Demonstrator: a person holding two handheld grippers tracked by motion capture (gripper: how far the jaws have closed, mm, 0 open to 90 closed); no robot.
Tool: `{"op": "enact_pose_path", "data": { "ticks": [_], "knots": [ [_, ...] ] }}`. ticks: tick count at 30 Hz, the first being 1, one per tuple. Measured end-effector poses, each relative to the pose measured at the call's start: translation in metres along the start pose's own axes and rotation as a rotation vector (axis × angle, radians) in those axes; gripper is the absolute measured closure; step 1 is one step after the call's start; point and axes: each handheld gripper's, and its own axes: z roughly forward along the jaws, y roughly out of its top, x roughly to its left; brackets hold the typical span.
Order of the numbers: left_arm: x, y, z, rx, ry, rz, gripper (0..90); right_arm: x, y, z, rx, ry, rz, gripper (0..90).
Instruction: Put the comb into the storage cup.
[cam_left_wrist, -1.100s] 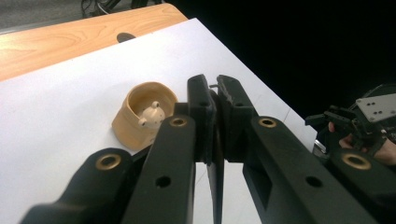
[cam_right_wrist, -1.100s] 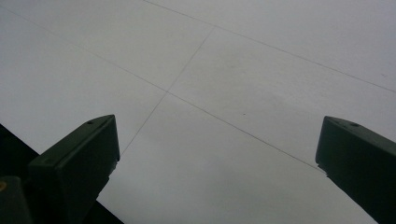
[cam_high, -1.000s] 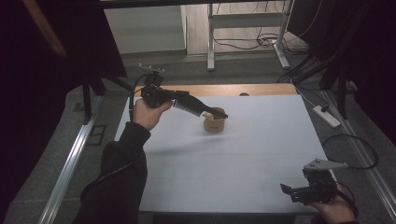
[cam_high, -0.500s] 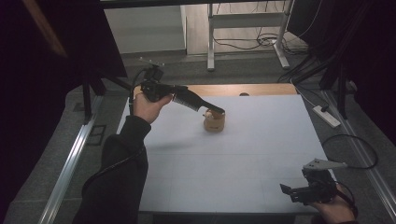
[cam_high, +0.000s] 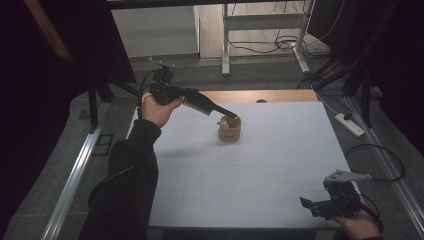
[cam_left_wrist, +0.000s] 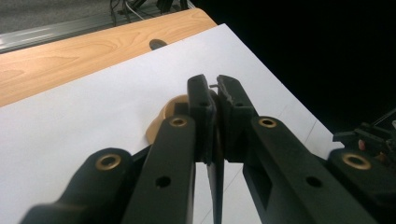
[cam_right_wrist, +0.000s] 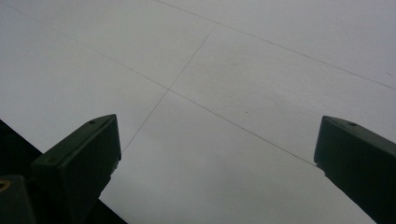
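Two fingers (cam_left_wrist: 204, 105) of the left gripper (cam_high: 231, 115) are pressed together, apparently pinching the rim of a small wooden cup (cam_high: 230, 128) far on the white surface (cam_high: 260, 165). It looks light, stiff; the rim suits holding. The right gripper (cam_high: 320, 206) rests open.

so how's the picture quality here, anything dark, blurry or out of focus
High view: dim, surroundings nearly black, the white table the brightest area, the tan wooden cup small and soft. Left gripper view: the near jaws of the left gripper are slightly blurred and hide most of the cup. Right gripper view: evenly lit grey, the right gripper jaws dark and soft-edged.
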Motion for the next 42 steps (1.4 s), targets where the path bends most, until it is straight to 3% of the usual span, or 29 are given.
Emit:
{"op": "enact_pose_path", "data": {
  "ticks": [24, 42],
  "knots": [
    [0.015, 0.007, 0.012, 0.039, 0.024, -0.027, 83.7, 0.000, 0.000, 0.001, 0.017, 0.009, -0.005, 1.9],
    [0.019, 0.007, 0.033, 0.078, 0.021, -0.034, 83.6, 0.000, 0.000, 0.002, 0.025, 0.019, -0.010, 2.9]
  ]
}}
